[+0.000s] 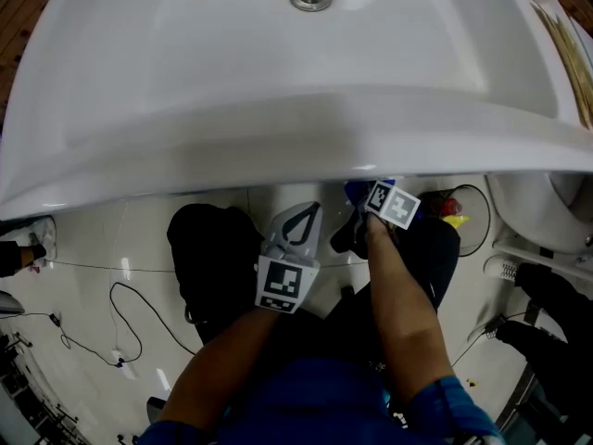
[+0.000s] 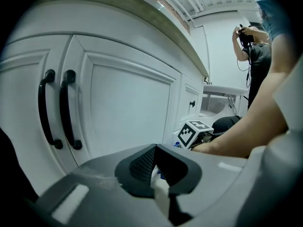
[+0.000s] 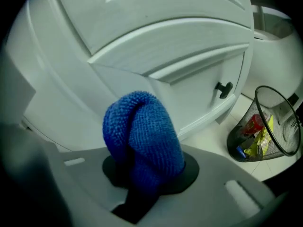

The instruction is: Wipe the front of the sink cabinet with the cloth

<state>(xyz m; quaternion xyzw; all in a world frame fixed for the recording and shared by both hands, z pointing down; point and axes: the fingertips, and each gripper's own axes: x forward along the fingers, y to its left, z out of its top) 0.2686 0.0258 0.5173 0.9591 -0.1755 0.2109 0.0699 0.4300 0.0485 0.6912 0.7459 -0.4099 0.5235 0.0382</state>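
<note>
My right gripper [image 3: 144,170] clamps the bunched blue cloth [image 3: 142,134] just in front of the sink cabinet [image 3: 180,56]. My left gripper [image 2: 156,167] is closed and empty. I judge the wiping is in hand: next, press the cloth on the front and sweep.

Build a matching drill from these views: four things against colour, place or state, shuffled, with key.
Things:
1. cloth
2. left gripper
3. cabinet door handles
4. wire bin

Descriptions:
A. black, side by side on white doors
B. shut, jaws together
C. blue, bunched in the right gripper
D. on the floor, litter inside

Pairs: 1-C, 2-B, 3-A, 4-D
</note>
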